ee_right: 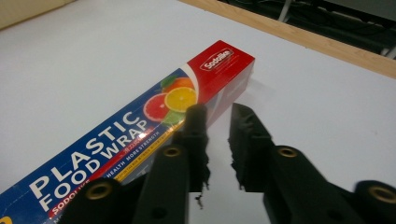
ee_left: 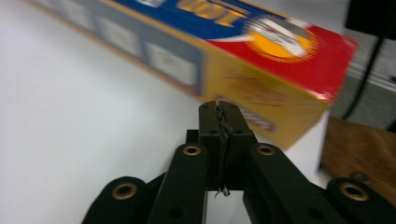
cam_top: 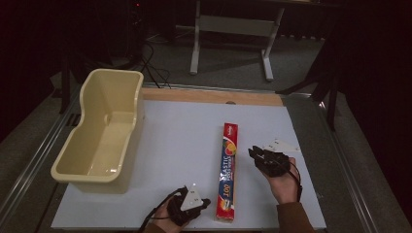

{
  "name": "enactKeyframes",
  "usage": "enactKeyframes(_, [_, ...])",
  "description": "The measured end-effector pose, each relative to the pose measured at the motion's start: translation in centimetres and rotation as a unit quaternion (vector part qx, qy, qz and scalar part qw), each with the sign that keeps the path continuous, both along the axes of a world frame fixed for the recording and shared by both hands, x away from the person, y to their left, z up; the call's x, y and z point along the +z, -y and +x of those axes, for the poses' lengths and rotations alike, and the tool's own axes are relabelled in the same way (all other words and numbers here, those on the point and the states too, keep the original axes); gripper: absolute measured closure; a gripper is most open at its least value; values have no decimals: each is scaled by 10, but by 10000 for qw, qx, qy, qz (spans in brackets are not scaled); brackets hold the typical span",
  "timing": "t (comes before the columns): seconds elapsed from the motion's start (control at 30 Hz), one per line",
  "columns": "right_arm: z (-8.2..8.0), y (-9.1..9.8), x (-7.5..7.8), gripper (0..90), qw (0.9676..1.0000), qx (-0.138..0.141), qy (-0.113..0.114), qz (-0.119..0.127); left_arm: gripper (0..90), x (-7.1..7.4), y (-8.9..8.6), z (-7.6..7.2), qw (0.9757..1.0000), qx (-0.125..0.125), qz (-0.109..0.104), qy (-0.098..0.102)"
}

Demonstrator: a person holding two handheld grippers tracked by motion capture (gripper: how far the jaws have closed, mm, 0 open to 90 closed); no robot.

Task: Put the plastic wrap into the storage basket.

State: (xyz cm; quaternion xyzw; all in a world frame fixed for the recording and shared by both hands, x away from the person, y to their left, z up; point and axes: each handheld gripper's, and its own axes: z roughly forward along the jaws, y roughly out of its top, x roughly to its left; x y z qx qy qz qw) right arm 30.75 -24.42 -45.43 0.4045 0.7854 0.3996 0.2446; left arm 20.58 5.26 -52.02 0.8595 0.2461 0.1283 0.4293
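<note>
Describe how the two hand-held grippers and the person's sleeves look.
Both are black. The left hand-held gripper carries a grey three-cornered plate, as does the right hand-held gripper. Brass-coloured rivets stud their linkage arms, and the jaw pads look frayed. A dark cable trails from each. The sleeve is brown.

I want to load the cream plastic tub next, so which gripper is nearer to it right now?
Left. The left gripper sits at the table's near edge, below the cream plastic tub. The right gripper lies beyond the long red-and-blue plastic wrap box, farther from the tub.
</note>
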Motion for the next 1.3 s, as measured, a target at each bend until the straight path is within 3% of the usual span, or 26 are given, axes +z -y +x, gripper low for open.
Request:
enactKeyframes(0.1, [-1, 1, 0, 658, 9999, 10, -59, 115, 784, 9, -20, 5, 9993, 341, -40, 145])
enactKeyframes(0.2, [-2, -2, -1, 565, 9999, 10, -93, 127, 673, 15, -41, 9, 9967, 762, -179, 226])
enactKeyframes(0.23, [-3, -6, -1, 506, 9999, -15, -78, 112, 571, 16, -46, 9, 9957, 876, -200, 245])
enactKeyframes(0.3, [-4, -7, -2, 479, 9999, -12, -72, 124, 533, 17, -53, 9, 9945, 998, -221, 233])
enactKeyframes(0.4, [-6, -15, -2, 407, 9999, 41, -101, 121, 413, 19, -63, 8, 9909, 1297, -232, 292])
enactKeyframes(0.43, [-7, -20, -3, 365, 9999, 55, -112, 91, 330, 19, -65, 8, 9899, 1367, -230, 287])
enactKeyframes(0.47, [-7, -20, -3, 365, 9999, 55, -112, 91, 330, 19, -67, 8, 9883, 1485, -193, 305])
enactKeyframes(0.53, [-9, -29, -6, 296, 9998, 54, -189, 105, 213, 18, -72, 8, 9836, 1764, -158, 343])
enactKeyframes(0.6, [-10, -32, -8, 280, 9996, 74, -236, 135, 198, 14, -79, 8, 9798, 1969, -217, 282])
enactKeyframes(0.73, [-13, -45, -18, 201, 9994, 45, -333, 111, 197, 11, -91, 9, 9766, 2130, -271, 152])
enactKeyframes(0.77, [-13, -51, -22, 173, 9993, 42, -372, -13, 199, 12, -93, 9, 9760, 2152, -291, 178])
enactKeyframes(0.9, [-12, -60, -27, 110, 9989, 63, -456, 25, 202, 16, -101, 10, 9716, 2319, -408, 243])
enactKeyframes(1.13, [-11, -72, -39, 83, 9979, -179, -597, -151, 213, 17, -101, 10, 9722, 2284, -413, 290])
enactKeyframes(1.3, [-6, -77, -48, 83, 9957, -271, -889, 15, 213, 16, -100, 11, 9726, 2274, -389, 272])
